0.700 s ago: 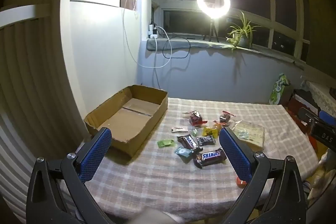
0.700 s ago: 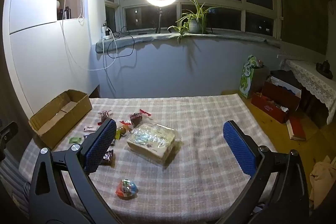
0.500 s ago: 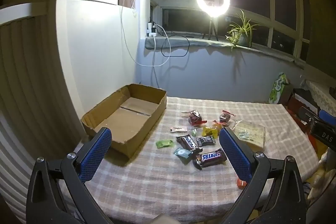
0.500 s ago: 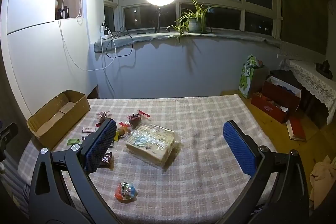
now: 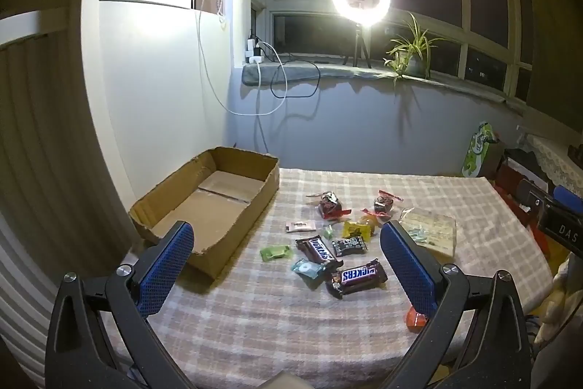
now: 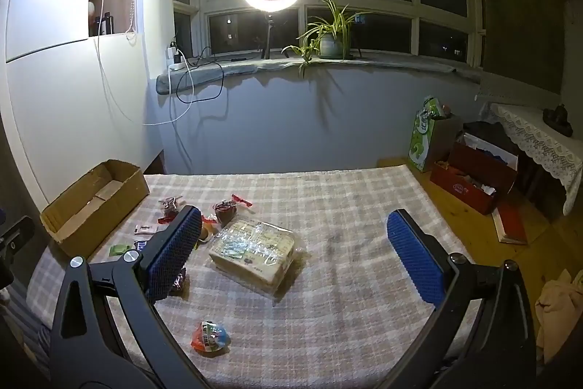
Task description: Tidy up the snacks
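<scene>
Left tool (image 5: 288, 257): released, empty, above the bench (image 5: 255, 316).
Right tool (image 6: 295, 254): released, empty.
Cardboard box (image 5: 218, 203): far left.
Snickers bars (image 5: 359, 275): right of box.

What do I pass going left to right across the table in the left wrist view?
Cardboard box → green candy → teal candy → Snickers bar nearest the camera → clear-wrapped pack.
</scene>
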{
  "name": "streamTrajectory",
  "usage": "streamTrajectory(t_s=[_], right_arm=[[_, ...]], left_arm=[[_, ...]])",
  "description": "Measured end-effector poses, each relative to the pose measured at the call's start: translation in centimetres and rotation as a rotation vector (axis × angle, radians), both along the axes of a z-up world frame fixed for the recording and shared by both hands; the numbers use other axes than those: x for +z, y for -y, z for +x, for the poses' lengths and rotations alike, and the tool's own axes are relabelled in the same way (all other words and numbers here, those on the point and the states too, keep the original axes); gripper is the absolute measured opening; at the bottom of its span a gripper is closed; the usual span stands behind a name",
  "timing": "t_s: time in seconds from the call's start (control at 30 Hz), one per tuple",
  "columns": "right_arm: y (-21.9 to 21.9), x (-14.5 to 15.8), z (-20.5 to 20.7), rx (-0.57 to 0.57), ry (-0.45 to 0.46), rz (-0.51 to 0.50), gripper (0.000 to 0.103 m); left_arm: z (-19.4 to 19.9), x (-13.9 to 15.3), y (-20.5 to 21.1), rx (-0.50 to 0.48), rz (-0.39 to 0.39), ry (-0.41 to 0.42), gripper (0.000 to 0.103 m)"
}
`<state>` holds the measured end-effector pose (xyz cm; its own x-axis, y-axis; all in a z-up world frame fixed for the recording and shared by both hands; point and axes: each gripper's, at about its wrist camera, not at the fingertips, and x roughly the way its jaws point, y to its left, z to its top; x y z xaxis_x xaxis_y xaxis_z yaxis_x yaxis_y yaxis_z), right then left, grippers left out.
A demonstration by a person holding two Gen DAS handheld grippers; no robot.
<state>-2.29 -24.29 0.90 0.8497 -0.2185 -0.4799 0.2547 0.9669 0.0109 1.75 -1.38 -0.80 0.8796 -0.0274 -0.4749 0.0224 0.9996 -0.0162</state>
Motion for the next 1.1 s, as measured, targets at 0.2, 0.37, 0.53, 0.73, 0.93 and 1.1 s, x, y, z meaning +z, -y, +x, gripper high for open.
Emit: streamTrajectory(t_s=[0.2, 0.37, 0.53, 0.73, 0.93, 1.1], right_arm=[[-0.4, 0.6, -0.1, 0.001, 0.011, -0.016, 0.103], [-0.9, 1.0, 0.1, 0.008, 0.019, -0.024, 0.103], [-1.1, 1.2, 0.1, 0.011, 0.021, -0.028, 0.103], [-1.2, 1.4, 0.2, 0.01, 0.02, -0.031, 0.103], [-1.2, 1.4, 0.3, 0.011, 0.018, -0.031, 0.103], [-1.2, 1.3, 0.3, 0.01, 0.019, -0.03, 0.103]], left_arm=[[0.1, 0.0, -0.1, 0.005, -0.003, 0.0, 0.102], [0.2, -0.1, -0.2, 0.004, -0.003, -0.001, 0.102], [0.4, 0.0, -0.4, 0.003, -0.005, -0.002, 0.102], [0.4, 0.1, -0.3, -0.001, -0.004, 0.0, 0.102], [0.3, 0.3, 0.0, -0.009, -0.002, 0.003, 0.102], [0.4, 0.1, 0.1, -0.015, -0.004, -0.001, 0.102]])
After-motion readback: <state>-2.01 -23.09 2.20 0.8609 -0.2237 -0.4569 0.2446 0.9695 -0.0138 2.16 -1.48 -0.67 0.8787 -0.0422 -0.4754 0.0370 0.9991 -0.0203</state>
